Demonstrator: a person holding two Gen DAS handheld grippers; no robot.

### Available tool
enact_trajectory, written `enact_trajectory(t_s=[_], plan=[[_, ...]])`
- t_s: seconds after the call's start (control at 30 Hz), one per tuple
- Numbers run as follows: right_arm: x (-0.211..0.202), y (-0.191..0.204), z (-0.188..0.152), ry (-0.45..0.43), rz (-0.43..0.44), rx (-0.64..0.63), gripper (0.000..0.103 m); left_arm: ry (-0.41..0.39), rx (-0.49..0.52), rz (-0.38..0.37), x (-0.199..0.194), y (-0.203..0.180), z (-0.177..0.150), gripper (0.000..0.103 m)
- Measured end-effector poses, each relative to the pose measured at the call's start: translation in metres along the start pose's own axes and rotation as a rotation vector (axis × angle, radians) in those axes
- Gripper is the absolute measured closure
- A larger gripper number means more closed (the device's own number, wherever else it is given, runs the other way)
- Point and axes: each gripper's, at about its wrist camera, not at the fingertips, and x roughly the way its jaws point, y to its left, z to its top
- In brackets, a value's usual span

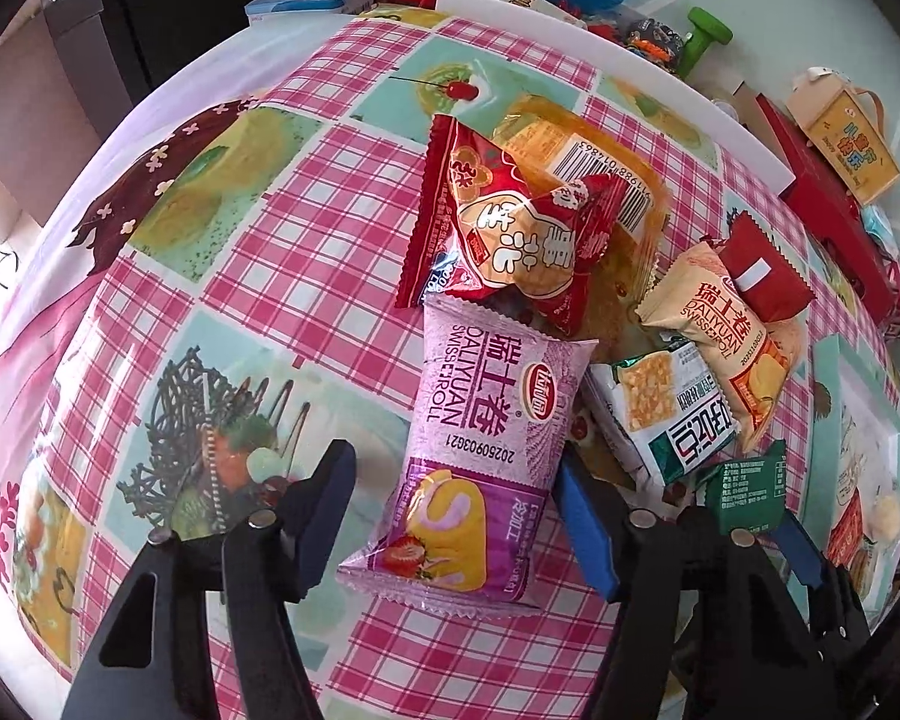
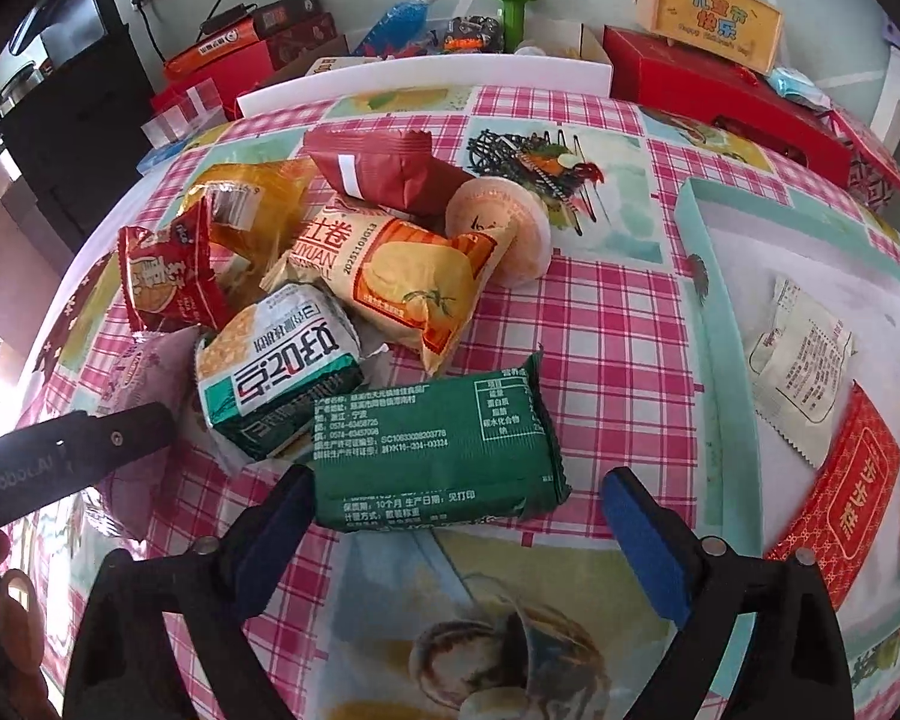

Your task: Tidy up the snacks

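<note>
A: Stock count, left side first. What does the left gripper have?

B: Item one: purple Swiss roll packet, flat on the tablecloth. The jaws straddle it, not clamped. The right-hand pad is at its edge, and a gap shows at the left-hand pad.

A: The pile beyond it?

B: Unsorted, overlapping: red packet on an orange clear packet, white-and-green cracker packet, cream Swiss roll packet, dark red packet, and one round pale cake.

A: And the right gripper?

B: Item: green packet, printed back up, at the pile's near edge. It lies between parted jaws. The left-hand pad is against its end and the right-hand pad is well clear, so nothing is lifted.

A: Far right?

B: Teal-walled box, holding a white packet, a red patterned packet and something more at the frame's edge that I cannot make out.

A: Tally?

B: By my reckoning an early stage: a few snacks are boxed and about eight are outstanding, two of them lined up for pickup
</note>
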Motion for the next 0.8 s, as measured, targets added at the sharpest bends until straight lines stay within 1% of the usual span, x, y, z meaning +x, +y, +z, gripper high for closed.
enact_trajectory(t_s=[0.03, 0.07, 0.1, 0.17, 0.27, 0.4, 0.5, 0.67, 0.8], plan=[[-0.001, 0.0, 0.0, -0.008, 0.004, -0.001, 0.015, 0.0, -0.003, 0.002, 0.003, -0.002, 0.001, 0.043], [-0.001, 0.0, 0.0, -0.015, 0.008, -0.002, 0.02, -0.004, -0.004, 0.009, 0.003, -0.002, 0.001, 0.046], [-0.002, 0.001, 0.0, -0.02, 0.006, -0.004, 0.024, -0.01, -0.002, 0.018, 0.004, -0.002, 0.0, 0.049], [-0.003, 0.003, -0.001, -0.03, -0.001, -0.017, 0.028, -0.021, -0.001, 0.031, 0.004, -0.004, 0.0, 0.054], [-0.005, 0.003, -0.002, -0.035, 0.014, -0.011, 0.029, -0.035, 0.001, 0.044, 0.0, -0.003, -0.004, 0.06], [-0.011, -0.002, -0.006, -0.042, 0.018, -0.001, 0.031, -0.047, -0.014, 0.055, -0.005, 0.001, -0.007, 0.062], [-0.016, -0.006, -0.006, -0.052, 0.03, 0.015, 0.031, -0.061, -0.03, 0.076, -0.012, 0.004, -0.009, 0.062], [-0.032, -0.016, -0.003, -0.097, 0.041, 0.033, 0.031, -0.099, -0.047, 0.099, -0.031, 0.005, -0.011, 0.062], [-0.051, -0.024, 0.0, -0.15, 0.039, 0.044, 0.031, -0.13, -0.049, 0.097, -0.05, 0.0, -0.012, 0.062]])
